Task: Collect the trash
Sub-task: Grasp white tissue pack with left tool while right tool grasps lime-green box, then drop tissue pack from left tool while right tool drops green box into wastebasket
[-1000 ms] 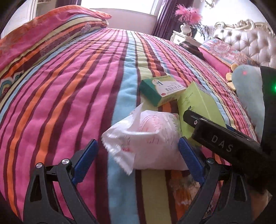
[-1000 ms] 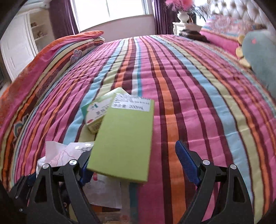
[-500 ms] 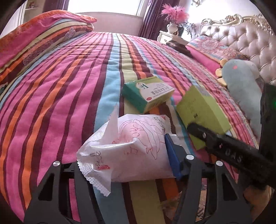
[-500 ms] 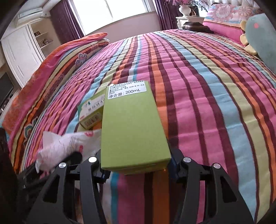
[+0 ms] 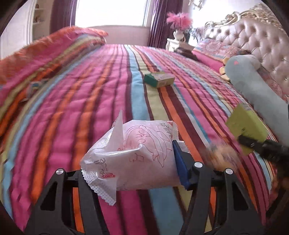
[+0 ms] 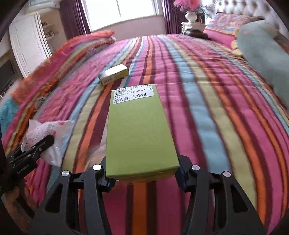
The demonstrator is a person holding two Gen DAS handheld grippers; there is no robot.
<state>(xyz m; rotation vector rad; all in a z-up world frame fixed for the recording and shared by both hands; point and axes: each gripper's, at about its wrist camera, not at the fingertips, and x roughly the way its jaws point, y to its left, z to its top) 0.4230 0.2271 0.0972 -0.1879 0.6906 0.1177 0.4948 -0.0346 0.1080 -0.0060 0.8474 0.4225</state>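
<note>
Bright bedroom, daylight pouring in.
A striped quilt (image 6: 207, 94) covers the bed; purple curtains (image 5: 155, 21) frame the window (image 6: 137, 12), a tufted headboard (image 5: 256, 39) stands right, white cabinets (image 6: 27, 43) left.

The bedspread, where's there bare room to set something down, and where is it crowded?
Free: the striped bedspread between the small green box and the grey plush toy, and left of that box toward the folded quilt. Crowded: near the headboard, with pillows and toy.

Striped bed (image 5: 75, 94) bears small box (image 5: 159, 79) (seemingly green).
</note>
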